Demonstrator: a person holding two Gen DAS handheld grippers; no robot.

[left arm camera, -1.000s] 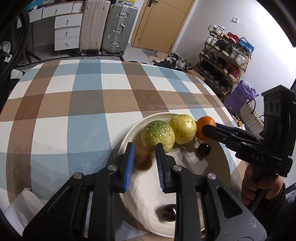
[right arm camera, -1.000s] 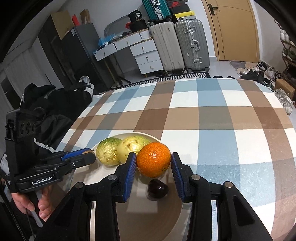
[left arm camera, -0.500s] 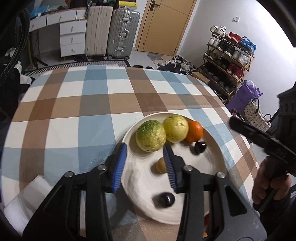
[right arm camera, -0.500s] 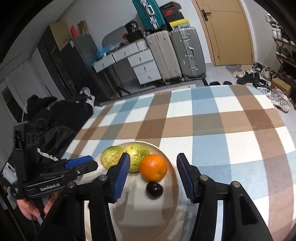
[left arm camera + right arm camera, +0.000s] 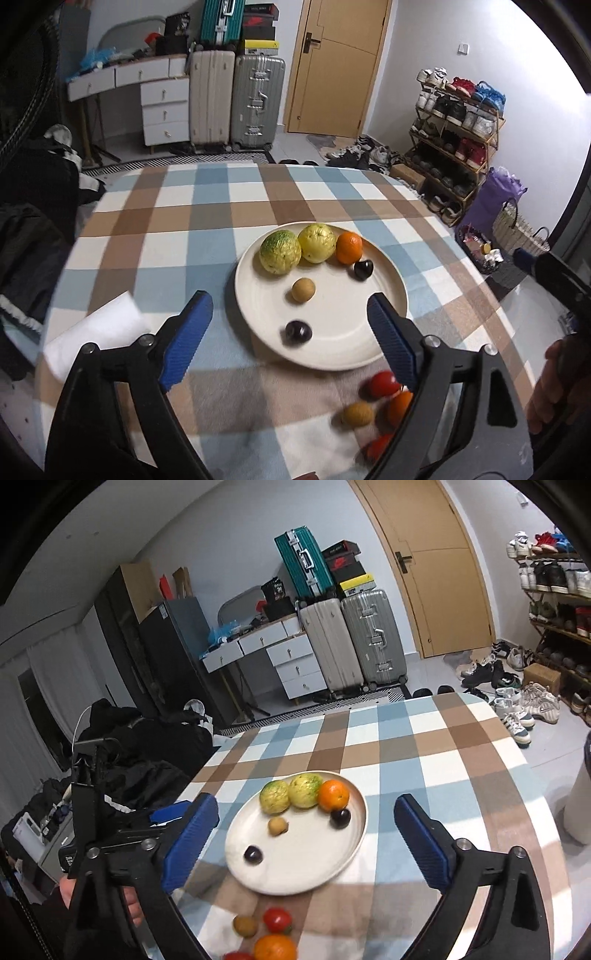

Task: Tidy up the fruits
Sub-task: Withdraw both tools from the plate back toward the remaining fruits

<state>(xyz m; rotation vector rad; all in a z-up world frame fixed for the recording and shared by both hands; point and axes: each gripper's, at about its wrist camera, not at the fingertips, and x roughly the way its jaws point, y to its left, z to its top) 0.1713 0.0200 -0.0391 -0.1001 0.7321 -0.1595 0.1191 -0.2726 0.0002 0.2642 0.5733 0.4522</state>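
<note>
Six fruits now sit on the plate (image 5: 397,291); your fingers, both pairs wide and withdrawn, leave loose fruits (image 5: 275,921) beside it.

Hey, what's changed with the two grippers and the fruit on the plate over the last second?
Both grippers pulled back and up from the plate. The left gripper opened and let go of the small tan fruit, which now lies on the plate. The right gripper opened off the orange. The two yellow-green fruits, the orange and both dark fruits stayed put.
</note>
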